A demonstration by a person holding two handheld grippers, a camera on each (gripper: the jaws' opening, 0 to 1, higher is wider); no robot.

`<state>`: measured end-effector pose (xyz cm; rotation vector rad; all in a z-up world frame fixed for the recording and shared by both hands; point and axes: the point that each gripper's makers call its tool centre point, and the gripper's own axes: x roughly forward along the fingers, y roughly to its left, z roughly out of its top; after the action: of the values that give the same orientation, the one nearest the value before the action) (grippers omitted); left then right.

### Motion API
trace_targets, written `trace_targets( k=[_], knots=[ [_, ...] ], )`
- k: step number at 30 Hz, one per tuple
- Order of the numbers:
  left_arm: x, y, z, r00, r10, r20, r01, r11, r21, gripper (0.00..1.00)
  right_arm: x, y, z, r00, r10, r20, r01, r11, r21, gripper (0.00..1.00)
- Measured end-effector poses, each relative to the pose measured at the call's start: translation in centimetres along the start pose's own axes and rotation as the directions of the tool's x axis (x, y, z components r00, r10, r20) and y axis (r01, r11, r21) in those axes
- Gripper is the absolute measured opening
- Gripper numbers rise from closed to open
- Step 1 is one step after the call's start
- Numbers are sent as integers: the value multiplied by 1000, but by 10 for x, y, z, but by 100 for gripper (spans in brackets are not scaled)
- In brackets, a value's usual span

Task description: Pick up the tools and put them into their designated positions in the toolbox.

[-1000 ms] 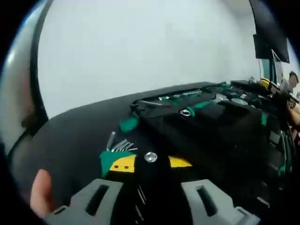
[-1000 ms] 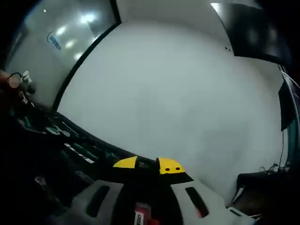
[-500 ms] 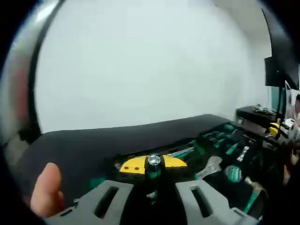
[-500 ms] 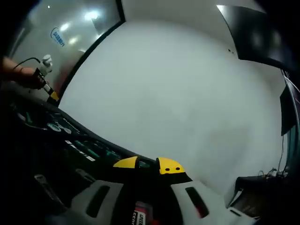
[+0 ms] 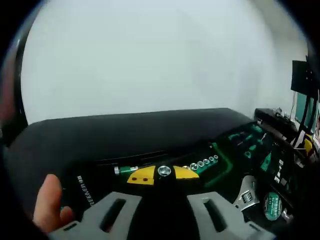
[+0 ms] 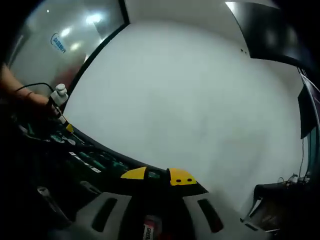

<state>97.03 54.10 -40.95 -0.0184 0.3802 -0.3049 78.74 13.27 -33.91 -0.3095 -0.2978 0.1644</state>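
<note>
A red-labelled item (image 6: 148,231) between the right tool's jaws is cut off.

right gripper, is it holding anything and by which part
Cannot tell for sure. A red and white thing sits low between the right gripper's fingers, but what it is and where it is gripped stay unclear.

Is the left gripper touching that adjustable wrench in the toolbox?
Apart. In the left gripper view, the wrench lies in the toolbox, off to the right of the left gripper, with dark tray showing between them.
</note>
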Motion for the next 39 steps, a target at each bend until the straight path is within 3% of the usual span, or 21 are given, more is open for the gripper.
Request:
trace_targets(
  k=[4,8,9,10,11,12,13,14,16,20,22,24,31,34,39],
  knots=[
    [-15,-3,3,1000,3,-7,-3,1000,-10,27,0,2,1,1000,9,2,-9,1000,-2,13],
    [-34,8,39,995,22,102,-9,992,-125,14,-1,1,2,1000,7,7,-7,1000,8,13],
    [-34,11,43,994,22,103,-9,993,-122,10,-1,0,2,1000,4,8,-4,1000,12,13],
    [-32,13,45,995,35,94,-24,993,-113,8,-1,0,2,1000,4,9,-4,1000,15,13],
    [-35,8,34,996,52,67,-47,996,-79,8,-1,0,2,1000,4,9,-4,1000,16,13],
    [-32,8,23,998,69,3,-69,997,-39,5,-1,0,2,1000,5,8,-5,1000,15,13],
    [-32,6,19,998,66,-22,-67,997,-24,1,-1,0,2,1000,5,8,-5,1000,14,13],
    [-22,3,11,995,56,-85,-56,998,0,0,-1,0,2,1000,4,8,-4,1000,14,13],
    [-23,-1,2,990,70,-124,-65,997,38,0,-1,0,2,1000,3,10,-3,1000,15,13],
    [-23,-11,4,992,73,-104,-63,993,96,0,-1,-1,1,1000,2,8,-2,1000,20,13],
    [-18,-4,0,981,106,-162,-84,987,137,0,-1,0,1,1000,6,8,-6,1000,16,13],
    [-11,-3,-3,975,100,-197,-69,985,160,0,-1,1,1,1000,10,7,-10,1000,12,13],
    [2,1,1,973,107,-206,-71,982,174,0,-1,-1,1,1000,7,8,-7,1000,21,13],
    [3,4,2,961,119,-250,-77,982,173,0,-1,1,0,1000,15,5,-15,1000,14,13],
    [-4,2,-2,945,166,-283,-70,945,319,0,-1,1,1,1000,16,8,-16,1000,17,13]
  ],
)
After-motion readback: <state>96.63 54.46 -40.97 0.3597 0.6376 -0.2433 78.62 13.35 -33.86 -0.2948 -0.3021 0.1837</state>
